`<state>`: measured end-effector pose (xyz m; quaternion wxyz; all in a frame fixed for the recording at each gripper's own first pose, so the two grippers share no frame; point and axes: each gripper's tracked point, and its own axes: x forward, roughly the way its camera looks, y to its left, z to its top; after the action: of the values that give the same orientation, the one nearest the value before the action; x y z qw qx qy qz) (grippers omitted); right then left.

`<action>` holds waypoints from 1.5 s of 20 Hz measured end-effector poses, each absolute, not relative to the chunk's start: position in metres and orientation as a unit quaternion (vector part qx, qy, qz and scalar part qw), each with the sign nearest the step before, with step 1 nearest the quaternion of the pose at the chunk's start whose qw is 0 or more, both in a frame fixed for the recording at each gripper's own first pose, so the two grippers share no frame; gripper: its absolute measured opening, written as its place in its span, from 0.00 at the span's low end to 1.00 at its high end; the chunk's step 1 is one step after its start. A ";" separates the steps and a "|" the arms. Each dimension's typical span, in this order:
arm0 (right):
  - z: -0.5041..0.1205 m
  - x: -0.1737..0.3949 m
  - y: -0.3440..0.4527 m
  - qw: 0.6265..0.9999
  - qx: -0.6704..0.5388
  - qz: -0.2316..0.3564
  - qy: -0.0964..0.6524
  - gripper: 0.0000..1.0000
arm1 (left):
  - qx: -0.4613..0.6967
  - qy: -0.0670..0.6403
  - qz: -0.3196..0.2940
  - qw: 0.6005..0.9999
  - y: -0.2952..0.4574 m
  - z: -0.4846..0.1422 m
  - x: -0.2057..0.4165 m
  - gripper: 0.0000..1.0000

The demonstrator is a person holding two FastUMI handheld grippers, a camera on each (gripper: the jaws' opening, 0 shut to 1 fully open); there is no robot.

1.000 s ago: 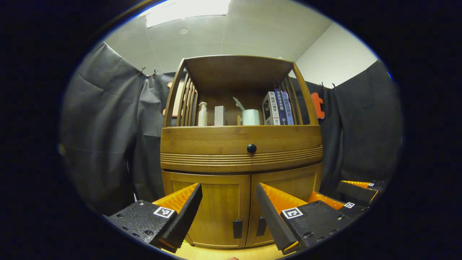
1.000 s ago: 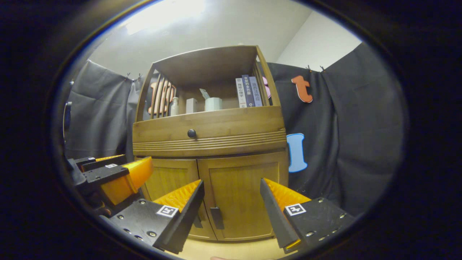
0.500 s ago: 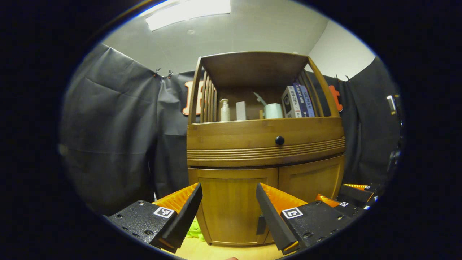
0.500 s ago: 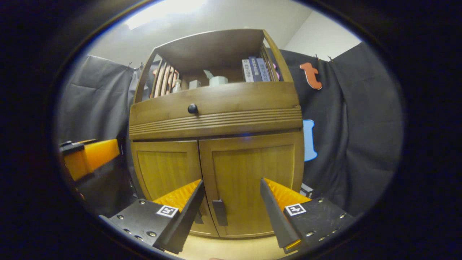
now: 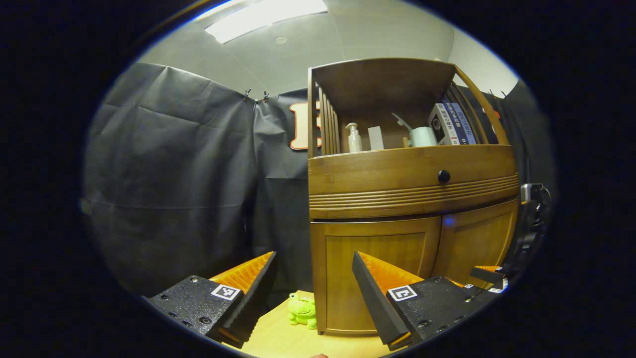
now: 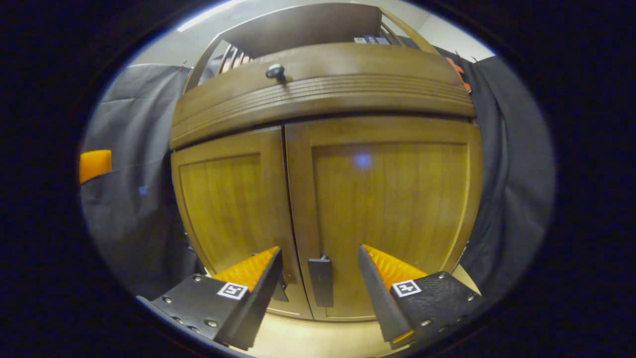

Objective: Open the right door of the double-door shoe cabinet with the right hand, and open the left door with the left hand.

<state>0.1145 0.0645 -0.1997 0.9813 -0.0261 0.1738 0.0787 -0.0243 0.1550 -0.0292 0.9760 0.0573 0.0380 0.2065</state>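
The wooden shoe cabinet [image 6: 323, 99] stands close in the right gripper view, both doors closed. My right gripper [image 6: 318, 288] is open, and the dark handle [image 6: 321, 281] of the right door [image 6: 392, 199] stands between its fingers, untouched. The left door [image 6: 228, 204] is beside it, its handle [image 6: 281, 294] partly hidden by a finger. In the left gripper view the cabinet [image 5: 407, 169] stands to the right. My left gripper [image 5: 313, 293] is open and empty, short of the left door [image 5: 372, 273]. The right gripper [image 5: 489, 274] shows low at the right door [image 5: 477, 243].
A drawer with a round dark knob [image 5: 443, 176] sits above the doors. The open shelf on top holds a pump bottle [image 5: 354, 139], a cup [image 5: 423, 136] and books [image 5: 449, 124]. A green frog toy [image 5: 302, 311] lies on the light wooden tabletop [image 5: 283, 340] left of the cabinet.
My right gripper has moved in close to the doors, bringing the right door's handle between its fingers. My left gripper has swung left, so the cabinet now sits at the right of its view.
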 end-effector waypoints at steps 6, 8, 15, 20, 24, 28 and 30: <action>-0.243 0.136 0.063 0.971 -0.020 0.064 0.229 0.76 | 0.068 0.052 0.237 0.968 0.177 -0.034 -0.028 0.92; -0.252 0.143 0.065 0.969 -0.017 0.070 0.236 0.55 | 0.067 0.058 0.240 0.967 0.180 -0.038 -0.029 0.92; -0.245 0.148 0.058 0.973 -0.024 0.054 0.221 0.27 | 0.069 0.057 0.237 0.967 0.179 -0.036 -0.036 0.92; -0.245 0.140 0.054 0.974 -0.020 0.054 0.217 0.27 | 0.061 0.052 0.227 0.971 0.172 -0.032 -0.042 0.93; -0.250 0.142 0.053 0.976 -0.014 0.041 0.211 0.27 | 0.053 0.050 0.206 0.976 0.159 -0.031 -0.043 0.92; -0.251 0.139 0.051 0.977 -0.011 0.031 0.213 0.27 | 0.044 0.048 0.181 0.981 0.141 -0.032 -0.045 0.87; -0.251 0.141 0.051 0.977 -0.009 0.024 0.211 0.27 | 0.043 0.049 0.170 0.983 0.134 -0.033 -0.047 0.93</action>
<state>0.1405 0.0507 -0.2508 0.9772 -0.0094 0.2108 0.0245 -0.0466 0.1336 -0.0330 0.9833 0.0429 0.0487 0.1700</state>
